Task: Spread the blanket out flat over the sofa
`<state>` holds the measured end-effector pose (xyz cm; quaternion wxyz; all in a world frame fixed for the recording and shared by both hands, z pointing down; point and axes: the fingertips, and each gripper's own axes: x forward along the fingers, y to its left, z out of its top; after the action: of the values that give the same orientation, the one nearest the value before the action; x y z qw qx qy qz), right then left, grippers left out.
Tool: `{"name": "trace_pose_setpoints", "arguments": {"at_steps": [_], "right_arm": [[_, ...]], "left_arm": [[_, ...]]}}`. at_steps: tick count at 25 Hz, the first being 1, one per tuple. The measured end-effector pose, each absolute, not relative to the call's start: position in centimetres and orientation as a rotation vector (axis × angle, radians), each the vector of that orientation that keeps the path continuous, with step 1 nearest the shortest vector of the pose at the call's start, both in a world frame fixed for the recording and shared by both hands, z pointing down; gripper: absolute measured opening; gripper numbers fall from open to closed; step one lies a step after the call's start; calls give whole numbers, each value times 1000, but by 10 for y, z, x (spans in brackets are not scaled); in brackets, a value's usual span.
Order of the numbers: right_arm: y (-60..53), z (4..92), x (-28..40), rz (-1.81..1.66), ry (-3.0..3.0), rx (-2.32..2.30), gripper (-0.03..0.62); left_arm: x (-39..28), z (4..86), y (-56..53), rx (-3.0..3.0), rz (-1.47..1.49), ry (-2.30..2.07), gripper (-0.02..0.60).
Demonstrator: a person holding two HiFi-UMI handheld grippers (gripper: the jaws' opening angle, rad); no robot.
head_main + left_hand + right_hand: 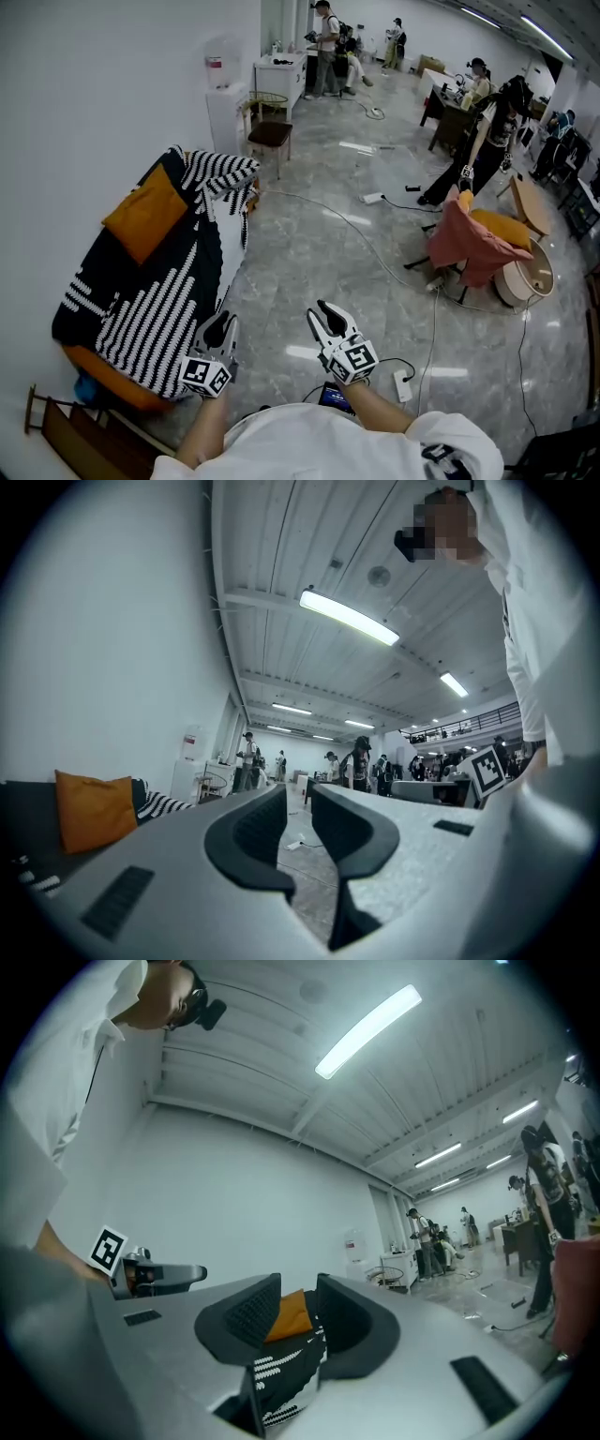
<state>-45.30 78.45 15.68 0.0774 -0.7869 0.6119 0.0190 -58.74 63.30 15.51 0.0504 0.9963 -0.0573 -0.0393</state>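
Note:
The black-and-white striped blanket (159,300) lies draped over the sofa (117,382) against the left wall, bunched near the far end. An orange cushion (147,217) rests on top of it. My left gripper (223,324) hovers just off the blanket's near right edge, jaws open and empty; its own view (298,803) shows only floor between them. My right gripper (324,315) is over the bare floor, open and empty. Through its gap (298,1293) the distant cushion (292,1314) and blanket (281,1372) show.
A wooden rack (66,427) stands at the sofa's near end. A chair (270,136) and a white cabinet (225,108) sit beyond the sofa. Cables (356,225) cross the floor, with a power strip (403,384) by my feet. A pink-draped chair (473,244) is right; people stand farther back.

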Motion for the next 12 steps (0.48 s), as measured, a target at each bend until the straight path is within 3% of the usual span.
{"name": "trace_pose_setpoints", "arguments": {"at_steps": [12], "right_arm": [[801,179,-408,-3,1811,-2340,135]], "left_arm": [[-556,167,643,3016,-89,-207,86]]}}
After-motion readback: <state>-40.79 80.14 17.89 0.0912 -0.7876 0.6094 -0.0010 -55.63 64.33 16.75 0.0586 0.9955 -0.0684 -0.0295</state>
